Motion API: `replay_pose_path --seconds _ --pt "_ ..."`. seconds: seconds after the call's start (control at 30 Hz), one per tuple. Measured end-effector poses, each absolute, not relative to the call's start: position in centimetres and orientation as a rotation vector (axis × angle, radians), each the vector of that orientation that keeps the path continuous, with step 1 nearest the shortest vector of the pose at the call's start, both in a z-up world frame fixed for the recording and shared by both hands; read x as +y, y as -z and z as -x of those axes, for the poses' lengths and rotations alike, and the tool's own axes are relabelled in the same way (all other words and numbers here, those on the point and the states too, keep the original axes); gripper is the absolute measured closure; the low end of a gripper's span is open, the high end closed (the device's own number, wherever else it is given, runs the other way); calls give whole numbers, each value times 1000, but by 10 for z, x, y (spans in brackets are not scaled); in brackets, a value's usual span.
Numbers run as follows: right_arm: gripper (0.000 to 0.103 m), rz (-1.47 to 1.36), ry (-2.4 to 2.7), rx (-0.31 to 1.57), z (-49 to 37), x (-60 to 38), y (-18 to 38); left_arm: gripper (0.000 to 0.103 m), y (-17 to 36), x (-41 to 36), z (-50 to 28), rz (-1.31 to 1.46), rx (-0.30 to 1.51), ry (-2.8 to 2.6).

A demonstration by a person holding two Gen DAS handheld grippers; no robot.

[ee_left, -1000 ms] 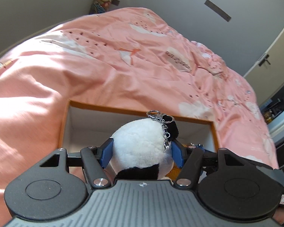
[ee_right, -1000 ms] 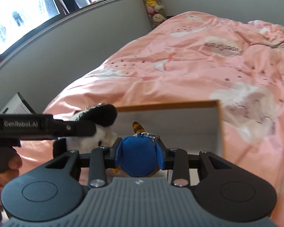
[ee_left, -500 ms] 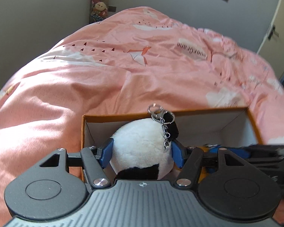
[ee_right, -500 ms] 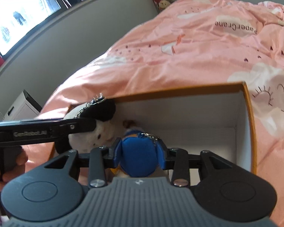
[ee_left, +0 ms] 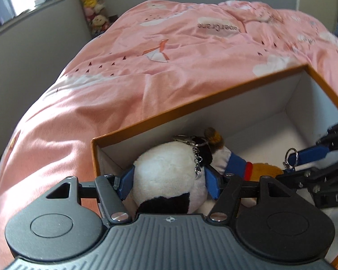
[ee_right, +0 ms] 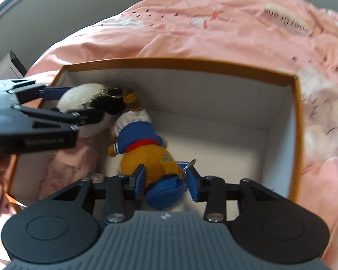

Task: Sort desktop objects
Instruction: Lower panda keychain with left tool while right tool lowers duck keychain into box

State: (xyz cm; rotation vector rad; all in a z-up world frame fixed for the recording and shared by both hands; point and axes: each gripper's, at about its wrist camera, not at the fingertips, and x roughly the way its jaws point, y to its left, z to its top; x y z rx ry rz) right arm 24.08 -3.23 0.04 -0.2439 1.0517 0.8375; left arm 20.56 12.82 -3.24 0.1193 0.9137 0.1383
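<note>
Pink bed [ee_left: 146,78] carrying orange box [ee_left: 191,106]. Left hand-held gripper [ee_left: 169,181] is pinching panda plush [ee_left: 166,175], soft, squashing. Right hand-held gripper [ee_right: 165,181], spread, is straddling bear plush [ee_right: 151,157].

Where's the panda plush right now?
The panda plush sits clamped in the left gripper, low in the left corner of the orange box, touching the yellow bear plush on its right.

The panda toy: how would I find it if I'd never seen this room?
On the pink bedspread sits an orange-rimmed box with white walls. In its left corner the left gripper clamps the panda: round, white and black, with a metal keychain, unlike the yellow bear in blue beside it.
</note>
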Motion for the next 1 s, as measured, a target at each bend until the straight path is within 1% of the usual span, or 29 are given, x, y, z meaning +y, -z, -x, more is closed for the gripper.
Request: replay_pose_path --seconds 0.1,0.27,0.5,0.53,0.57,0.6,0.67,0.73,0.87,1.0 --pt "61 200 -841 1079 -246 -30 2 26 36 123 -205 -161 907 -129" --pt "61 193 -846 1076 -245 -24 3 24 32 132 -203 -111 898 -121" --pt "61 188 -871 1016 -241 -37 -20 24 1 143 -183 -2 804 -55" --pt "61 189 -872 1021 -241 -40 -23 27 -3 145 -182 15 801 -46" --pt "60 192 -867 1032 -241 -43 -25 38 -5 147 -181 30 801 -45" --pt "60 196 -859 1048 -241 -46 -25 44 -6 149 -182 45 810 -41" --pt "58 191 -859 1085 -241 -53 -24 63 -2 154 -187 78 848 -23" --pt "54 186 -875 1109 -240 -57 -20 67 5 157 -190 93 876 -39" --pt "54 206 -854 1104 -235 -56 -12 71 13 158 -188 122 908 -27" --pt "54 205 -847 1123 -237 -48 -2 72 19 153 -185 101 926 -18"
